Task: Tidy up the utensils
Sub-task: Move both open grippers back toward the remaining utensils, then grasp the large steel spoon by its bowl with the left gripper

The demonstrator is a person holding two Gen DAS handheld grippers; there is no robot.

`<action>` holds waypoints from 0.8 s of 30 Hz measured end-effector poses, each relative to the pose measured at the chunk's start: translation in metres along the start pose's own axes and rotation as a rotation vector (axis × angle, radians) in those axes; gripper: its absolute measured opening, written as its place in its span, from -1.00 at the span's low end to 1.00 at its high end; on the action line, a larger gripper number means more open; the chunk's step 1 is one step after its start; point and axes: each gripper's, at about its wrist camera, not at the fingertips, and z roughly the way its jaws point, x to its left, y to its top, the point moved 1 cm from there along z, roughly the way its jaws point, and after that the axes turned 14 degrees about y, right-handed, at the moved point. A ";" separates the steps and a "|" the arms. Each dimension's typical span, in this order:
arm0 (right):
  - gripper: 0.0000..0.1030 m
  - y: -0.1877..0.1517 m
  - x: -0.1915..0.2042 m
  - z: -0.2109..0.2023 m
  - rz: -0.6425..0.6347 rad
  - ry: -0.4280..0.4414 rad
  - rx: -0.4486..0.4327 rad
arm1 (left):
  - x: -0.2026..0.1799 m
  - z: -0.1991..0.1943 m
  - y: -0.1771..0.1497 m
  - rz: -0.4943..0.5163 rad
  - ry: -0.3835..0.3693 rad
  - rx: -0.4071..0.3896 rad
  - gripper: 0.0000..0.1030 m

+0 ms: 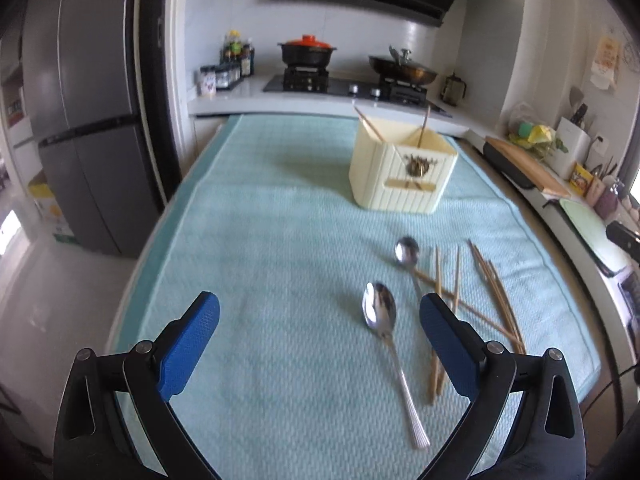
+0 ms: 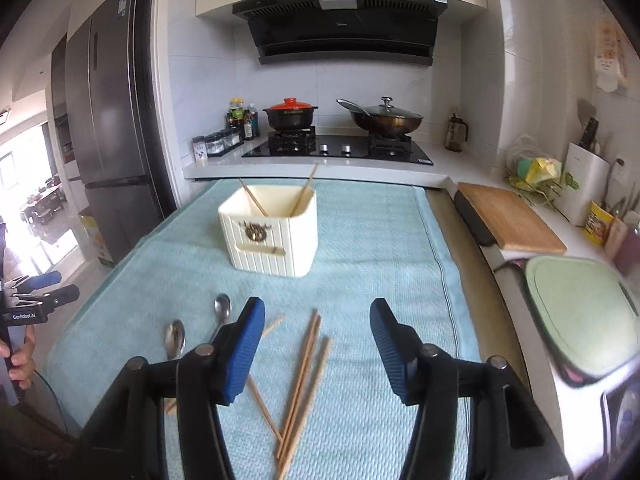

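Two polished, mirror-bright metal spoons (image 1: 379, 310) and matt wooden chopsticks (image 2: 304, 376) lie on a woven, waffle-textured teal cloth (image 1: 272, 240); at 12 o'clock, a ribbed cream plastic holder (image 2: 272, 232). Gripper pads (image 1: 188, 348) are blue, finely textured plastic.

A home kitchen: a gas hob (image 2: 340, 147) under a black extractor hood (image 2: 340, 28) carries a red-lidded clay pot (image 2: 290, 114) and a lidded wok (image 2: 386, 118), with a tall grey refrigerator (image 2: 108, 120) at left and a wooden cutting board (image 2: 510, 218) at right.
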 end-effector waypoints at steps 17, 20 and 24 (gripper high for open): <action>0.08 -0.120 -0.003 0.026 0.180 0.002 0.139 | -0.028 0.021 -0.073 0.000 -0.043 0.170 0.97; 0.08 -0.121 -0.009 0.031 0.227 0.016 0.159 | -0.027 0.024 -0.074 0.001 -0.028 0.178 0.97; 0.08 -0.128 -0.022 0.033 0.314 0.029 0.179 | -0.027 0.028 -0.076 -0.001 -0.025 0.189 0.97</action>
